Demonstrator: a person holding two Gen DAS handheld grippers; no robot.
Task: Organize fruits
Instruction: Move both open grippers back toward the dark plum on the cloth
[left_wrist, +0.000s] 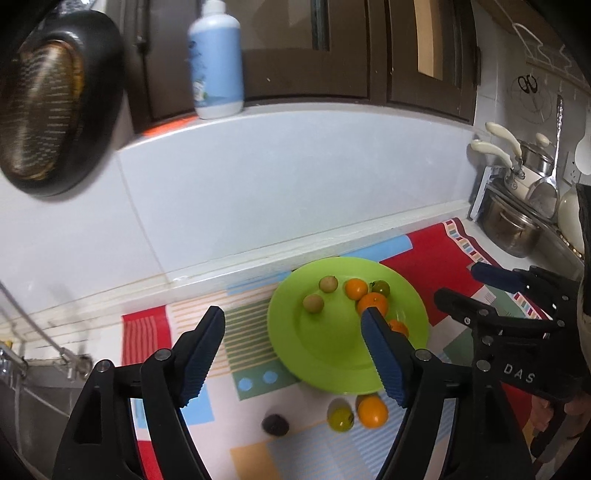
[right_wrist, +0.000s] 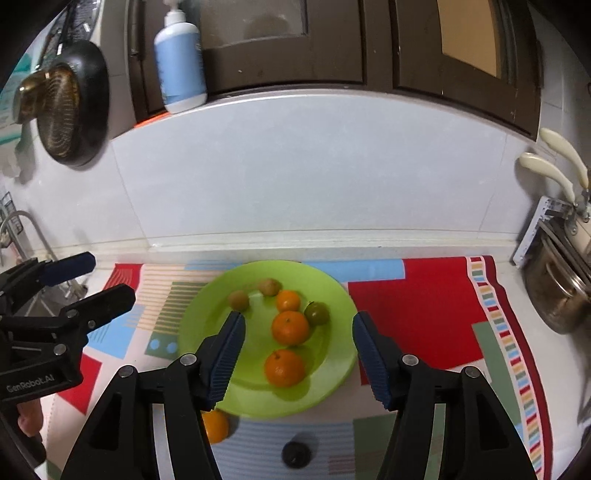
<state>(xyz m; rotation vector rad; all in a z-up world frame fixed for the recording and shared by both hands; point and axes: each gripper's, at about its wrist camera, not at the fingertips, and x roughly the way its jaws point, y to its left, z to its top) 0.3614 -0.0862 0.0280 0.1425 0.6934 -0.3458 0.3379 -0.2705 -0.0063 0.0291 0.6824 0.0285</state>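
Observation:
A green plate (left_wrist: 332, 354) (right_wrist: 332, 295) sits on a colourful mat and holds three oranges (right_wrist: 290, 326), two small brownish fruits (right_wrist: 238, 299) and a green tomato (right_wrist: 317, 312). On the mat in front of the plate lie an orange (left_wrist: 372, 410) (right_wrist: 216, 426), a yellow-green fruit (left_wrist: 340, 417) and a dark fruit (left_wrist: 275, 424) (right_wrist: 295, 453). My left gripper (left_wrist: 293, 332) is open and empty above the plate's near-left side. My right gripper (right_wrist: 298, 332) is open and empty above the plate.
A patterned mat (right_wrist: 424, 306) covers the counter. Steel pots (right_wrist: 557, 291) with cream handles stand at the right. A sink and faucet (left_wrist: 22, 354) lie at the left. A black pan (left_wrist: 55, 99) hangs on the wall; a soap bottle (left_wrist: 216, 59) stands on the ledge.

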